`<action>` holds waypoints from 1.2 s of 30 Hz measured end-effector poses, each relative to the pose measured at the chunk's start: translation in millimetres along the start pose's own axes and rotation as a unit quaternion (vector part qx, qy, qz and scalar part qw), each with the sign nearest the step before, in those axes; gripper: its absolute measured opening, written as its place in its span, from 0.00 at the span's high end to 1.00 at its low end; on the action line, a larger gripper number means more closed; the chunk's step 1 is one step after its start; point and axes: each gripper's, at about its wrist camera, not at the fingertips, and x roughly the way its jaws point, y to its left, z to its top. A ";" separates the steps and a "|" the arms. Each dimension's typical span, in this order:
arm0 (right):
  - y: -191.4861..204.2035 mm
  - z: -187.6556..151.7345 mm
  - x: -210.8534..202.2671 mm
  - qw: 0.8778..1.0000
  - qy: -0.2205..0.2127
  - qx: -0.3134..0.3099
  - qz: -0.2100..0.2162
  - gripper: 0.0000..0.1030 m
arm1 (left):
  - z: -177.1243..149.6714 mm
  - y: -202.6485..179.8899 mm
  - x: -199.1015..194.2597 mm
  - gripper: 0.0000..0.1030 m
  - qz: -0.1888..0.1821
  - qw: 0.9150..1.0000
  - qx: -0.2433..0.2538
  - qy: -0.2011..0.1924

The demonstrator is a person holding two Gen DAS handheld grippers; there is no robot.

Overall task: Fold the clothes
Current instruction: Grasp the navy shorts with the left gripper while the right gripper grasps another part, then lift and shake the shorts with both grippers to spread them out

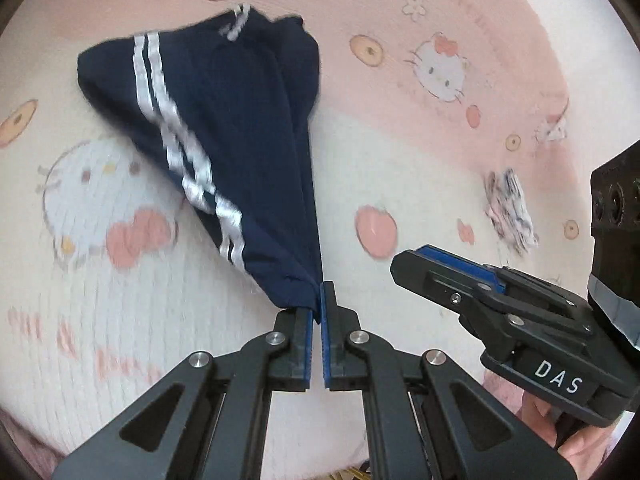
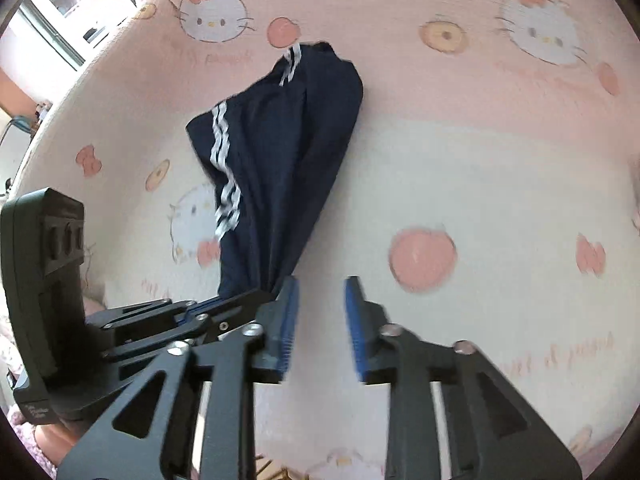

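Navy shorts with double white side stripes [image 1: 224,128] hang bunched from my left gripper [image 1: 318,312], which is shut on one corner of the fabric and holds it up over the bed. The far end of the shorts trails toward the bedsheet. My right gripper [image 2: 320,312] is open and empty, just right of the left gripper. It also shows in the left wrist view [image 1: 448,276]. In the right wrist view the shorts [image 2: 280,152] hang from the left gripper [image 2: 248,300] beside my right gripper's left finger.
A pink and white Hello Kitty bedsheet [image 1: 440,160] covers the whole surface under the shorts. A small crumpled patterned cloth [image 1: 510,210] lies on it to the right. A window [image 2: 68,4] is at the far upper left.
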 end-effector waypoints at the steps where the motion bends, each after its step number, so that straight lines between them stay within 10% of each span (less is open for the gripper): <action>1: -4.5 -8.5 -6.1 1.000 -0.003 0.008 0.006 0.67 | -1.3 0.3 -2.6 0.97 -0.005 1.000 -0.004 0.004; 6: -14.7 -12.3 -8.3 0.998 0.011 0.039 0.047 0.42 | -18.2 9.5 -22.3 0.97 -0.020 1.000 -0.009 0.015; 12: -12.2 -25.4 23.4 0.996 0.065 0.023 0.050 0.39 | -53.8 -6.8 -10.1 0.97 -0.051 0.997 0.001 0.064; 17: -11.8 -36.6 51.1 0.992 0.115 0.009 0.057 0.90 | -72.8 -20.3 0.9 0.93 -0.067 0.992 0.004 0.102; 24: -47.3 -48.4 18.2 0.994 0.082 -0.008 -0.066 0.93 | -71.1 -8.5 -8.2 0.58 -0.040 0.995 0.001 0.088; 30: -90.9 -53.9 -25.9 0.990 0.046 0.029 -0.127 0.94 | -72.1 11.3 -14.3 0.58 0.001 0.998 -0.017 0.066; 36: -153.2 -56.2 -70.0 0.950 0.032 0.070 -0.301 0.93 | -44.0 38.1 -44.0 0.58 0.061 0.998 -0.019 -0.013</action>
